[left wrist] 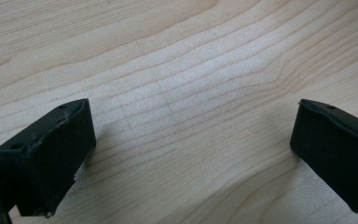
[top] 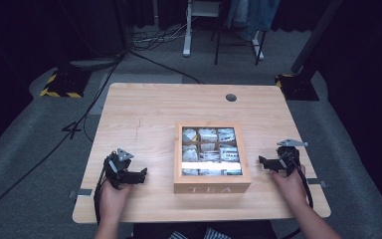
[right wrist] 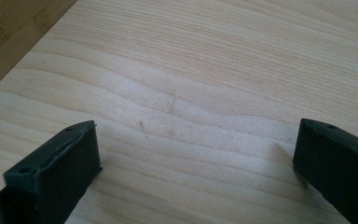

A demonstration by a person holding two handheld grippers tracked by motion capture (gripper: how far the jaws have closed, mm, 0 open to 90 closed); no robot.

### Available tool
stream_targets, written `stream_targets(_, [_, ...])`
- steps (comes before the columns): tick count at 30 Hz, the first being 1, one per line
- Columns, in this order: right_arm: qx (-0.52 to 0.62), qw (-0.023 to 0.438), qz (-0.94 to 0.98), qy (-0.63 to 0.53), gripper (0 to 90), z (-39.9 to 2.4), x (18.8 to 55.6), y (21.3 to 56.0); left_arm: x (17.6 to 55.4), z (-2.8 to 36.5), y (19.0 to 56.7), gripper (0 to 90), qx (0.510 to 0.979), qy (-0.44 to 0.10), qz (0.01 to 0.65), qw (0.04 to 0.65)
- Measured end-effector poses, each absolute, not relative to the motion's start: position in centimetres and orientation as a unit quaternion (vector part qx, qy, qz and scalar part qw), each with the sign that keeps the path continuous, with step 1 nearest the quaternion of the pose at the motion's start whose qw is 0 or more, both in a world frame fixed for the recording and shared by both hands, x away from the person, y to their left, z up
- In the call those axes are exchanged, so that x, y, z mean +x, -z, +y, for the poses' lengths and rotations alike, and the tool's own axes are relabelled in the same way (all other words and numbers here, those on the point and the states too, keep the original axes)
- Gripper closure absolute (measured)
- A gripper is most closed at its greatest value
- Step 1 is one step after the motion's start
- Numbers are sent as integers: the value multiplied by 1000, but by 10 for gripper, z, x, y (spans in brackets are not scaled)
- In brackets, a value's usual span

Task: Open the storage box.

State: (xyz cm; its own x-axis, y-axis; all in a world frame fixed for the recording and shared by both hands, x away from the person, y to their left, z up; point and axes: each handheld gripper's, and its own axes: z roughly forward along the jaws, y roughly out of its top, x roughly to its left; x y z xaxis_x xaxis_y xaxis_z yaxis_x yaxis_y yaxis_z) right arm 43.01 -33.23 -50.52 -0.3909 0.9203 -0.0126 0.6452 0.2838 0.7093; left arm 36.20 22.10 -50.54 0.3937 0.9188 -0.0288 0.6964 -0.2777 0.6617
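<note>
Light wooden table [top: 144, 109] on grey carpet [top: 30, 149]. Beyond the table: white desk leg [top: 187, 30], dark chair legs [top: 238, 45], black cables [top: 154, 37]. Dark curtains surround; yellow-black striped base [top: 59, 84] at the table's far left.

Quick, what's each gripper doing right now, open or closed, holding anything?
Left gripper: open, jaws wide apart, nothing between them, left of the tea box.
Right gripper: open, jaws wide apart, nothing held, right of the box.
</note>
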Motion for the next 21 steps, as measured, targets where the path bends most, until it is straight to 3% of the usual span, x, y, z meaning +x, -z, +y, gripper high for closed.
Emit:
stream_targets(8, [494, 213, 778, -325, 39, -332, 426, 505, 362, 222, 505, 19, 777, -187, 518, 303])
stream_targets(13, [493, 214, 777, -327, 47, -332, 427, 505, 361, 229, 499, 217, 762, -179, 538, 314])
stream_targets(21, [493, 214, 777, -328, 52, -332, 427, 505, 357, 233, 476, 243, 742, -161, 542, 361])
